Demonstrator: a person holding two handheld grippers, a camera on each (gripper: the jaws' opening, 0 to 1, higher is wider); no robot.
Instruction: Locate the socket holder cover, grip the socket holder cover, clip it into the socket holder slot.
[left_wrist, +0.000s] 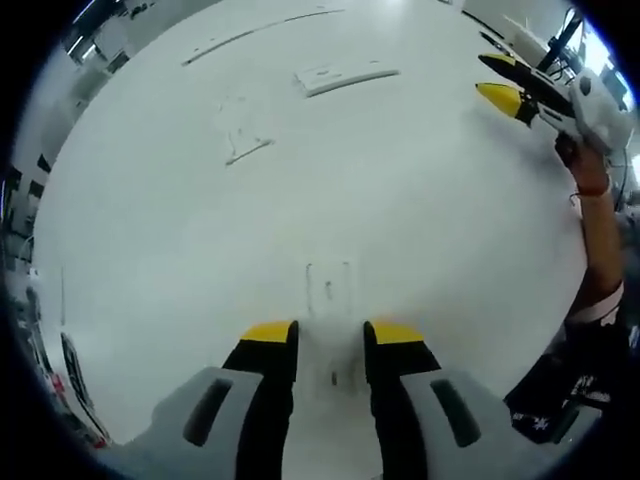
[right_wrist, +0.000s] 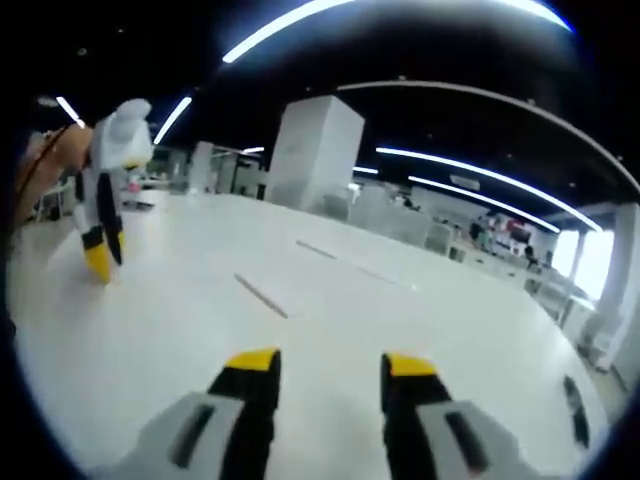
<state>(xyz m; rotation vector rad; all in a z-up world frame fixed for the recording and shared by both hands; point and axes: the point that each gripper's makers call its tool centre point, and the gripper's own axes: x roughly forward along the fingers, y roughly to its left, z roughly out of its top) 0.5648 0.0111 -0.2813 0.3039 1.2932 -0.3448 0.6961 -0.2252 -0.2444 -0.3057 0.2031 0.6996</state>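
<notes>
My left gripper (left_wrist: 330, 335) hovers open over the white table (left_wrist: 420, 230), nothing between its yellow-tipped jaws. Just ahead of the tips lies a small white rectangular part (left_wrist: 330, 290), faint against the table; whether it is the socket holder cover or the holder I cannot tell. A wider flat white piece (left_wrist: 345, 78) lies at the far side. My right gripper (right_wrist: 328, 365) is open and empty above the table, and comes into the left gripper view at upper right (left_wrist: 498, 80), held by a hand. In the right gripper view the left gripper (right_wrist: 105, 255) points down at the table.
Thin white strips lie on the table: a short one (left_wrist: 245, 150), a long one (left_wrist: 260, 35) and two more (right_wrist: 262, 296) (right_wrist: 315, 250). The person's arm (left_wrist: 595, 230) runs along the table's right edge. A white pillar (right_wrist: 315, 150) and desks stand beyond.
</notes>
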